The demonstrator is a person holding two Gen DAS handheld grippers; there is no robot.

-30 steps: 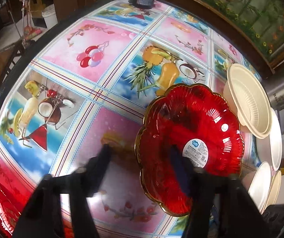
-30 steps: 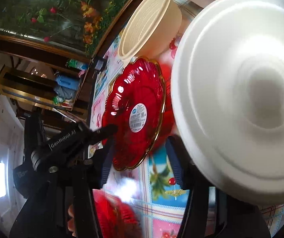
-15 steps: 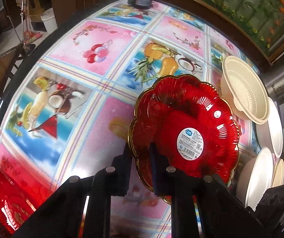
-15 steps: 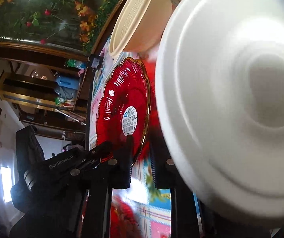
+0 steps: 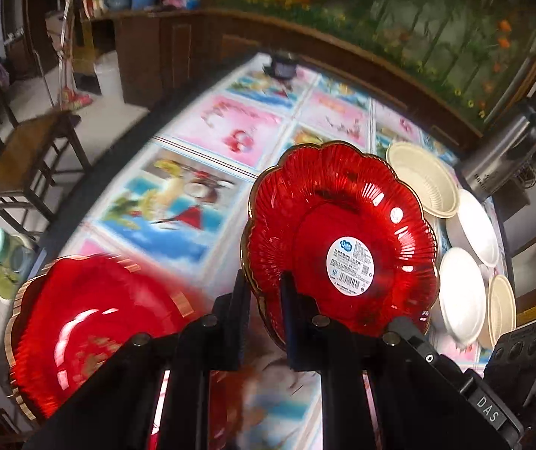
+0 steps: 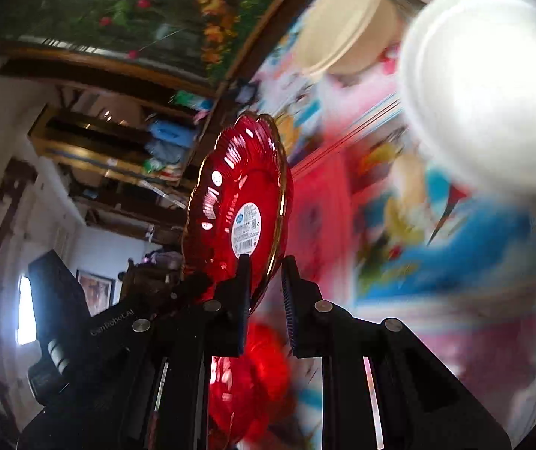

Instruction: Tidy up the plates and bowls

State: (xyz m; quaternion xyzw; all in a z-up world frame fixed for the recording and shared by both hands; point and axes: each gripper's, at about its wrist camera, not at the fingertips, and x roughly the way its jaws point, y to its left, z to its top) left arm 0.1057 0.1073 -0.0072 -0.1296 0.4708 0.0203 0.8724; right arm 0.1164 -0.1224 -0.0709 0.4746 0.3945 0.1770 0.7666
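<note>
A red scalloped plate [image 5: 343, 240] with a gold rim and a white sticker hangs tilted above the fruit-print tablecloth [image 5: 200, 195]. My left gripper [image 5: 264, 288] is shut on its near rim. In the right wrist view the same red plate [image 6: 238, 206] stands almost on edge, and my right gripper [image 6: 266, 277] is shut on its lower rim. A stack of matching red plates [image 5: 95, 333] lies at the table's near left. A cream bowl [image 5: 421, 178] and several white bowls [image 5: 461, 292] sit along the right edge.
A steel kettle [image 5: 500, 157] stands past the bowls at the right. Left of the table are a wooden chair [image 5: 24, 157] and a green jar [image 5: 9, 262]. An upturned white bowl [image 6: 489, 86] fills the right wrist view's upper right. A small dark object [image 5: 283, 67] sits at the table's far end.
Both grippers closed on the red plate's rim and lifted it off the table, tilting it. The view has swung toward the red plate stack at the near left.
</note>
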